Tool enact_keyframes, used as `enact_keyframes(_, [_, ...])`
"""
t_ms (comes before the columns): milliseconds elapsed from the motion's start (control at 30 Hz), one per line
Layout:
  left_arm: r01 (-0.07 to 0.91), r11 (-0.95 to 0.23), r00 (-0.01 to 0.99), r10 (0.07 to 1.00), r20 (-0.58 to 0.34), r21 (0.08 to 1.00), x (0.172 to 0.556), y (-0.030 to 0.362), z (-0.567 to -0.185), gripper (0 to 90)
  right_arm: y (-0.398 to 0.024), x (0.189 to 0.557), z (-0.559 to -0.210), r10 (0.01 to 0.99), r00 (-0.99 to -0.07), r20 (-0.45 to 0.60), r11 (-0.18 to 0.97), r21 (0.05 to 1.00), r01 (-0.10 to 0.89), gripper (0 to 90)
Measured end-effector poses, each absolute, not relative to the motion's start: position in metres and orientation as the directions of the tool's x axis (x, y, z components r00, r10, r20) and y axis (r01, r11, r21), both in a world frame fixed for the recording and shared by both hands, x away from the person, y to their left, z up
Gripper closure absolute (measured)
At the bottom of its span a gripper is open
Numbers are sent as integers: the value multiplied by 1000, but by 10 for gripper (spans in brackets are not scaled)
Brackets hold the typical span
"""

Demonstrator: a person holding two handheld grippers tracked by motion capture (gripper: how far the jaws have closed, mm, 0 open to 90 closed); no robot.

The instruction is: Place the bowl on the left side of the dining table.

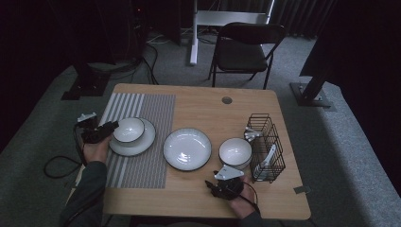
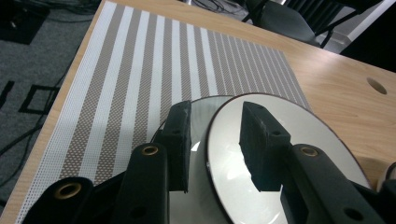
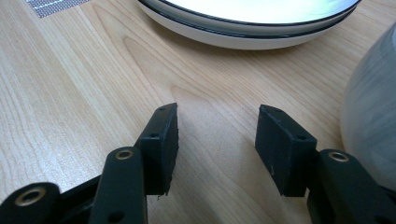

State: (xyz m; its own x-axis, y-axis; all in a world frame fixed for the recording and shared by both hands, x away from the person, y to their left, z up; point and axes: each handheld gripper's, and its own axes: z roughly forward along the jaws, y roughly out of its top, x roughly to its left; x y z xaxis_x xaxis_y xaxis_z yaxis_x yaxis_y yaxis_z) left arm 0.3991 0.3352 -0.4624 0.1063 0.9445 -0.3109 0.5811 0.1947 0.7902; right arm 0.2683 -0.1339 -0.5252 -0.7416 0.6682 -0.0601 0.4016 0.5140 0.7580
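The small bowl (image 2: 280,154) sits on a plate (image 2: 196,186), its rim between the left gripper's (image 2: 215,140) fingers, which stand apart, not pressing. It looks glazed, stiff, slippery and breakable; the rim is the place to grip. The right gripper's (image 3: 217,140) fingers stand apart above bare wooden worktop (image 3: 70,79). Striped mat (image 2: 140,60); dim carpeted room.

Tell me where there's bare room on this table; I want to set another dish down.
Free: the far wood strip by the cable hole, and the near edge between the striped mat and the right gripper. Crowded: the middle row, where bowl on plate, centre plate, second bowl and wire rack sit close.
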Motion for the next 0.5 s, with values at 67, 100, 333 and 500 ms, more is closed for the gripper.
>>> enact_keyframes(67, [580, 183, 117, 946, -303, 794, 399, 333, -460, 634, -134, 268, -525, 669, -741, -60, 514, 758, 402, 486])
enact_keyframes(100, [577, 176, 120, 948, -296, 798, 398, 332, -460, 631, -134, 268, -525, 668, -741, -60, 514, 758, 402, 486])
enact_keyframes(333, [551, 177, 142, 943, -300, 816, 390, 325, -453, 616, -134, 269, -525, 668, -742, -56, 513, 757, 404, 486])
enact_keyframes(500, [539, 183, 176, 930, -322, 822, 382, 316, -453, 613, -134, 269, -525, 668, -743, -51, 511, 757, 407, 486])
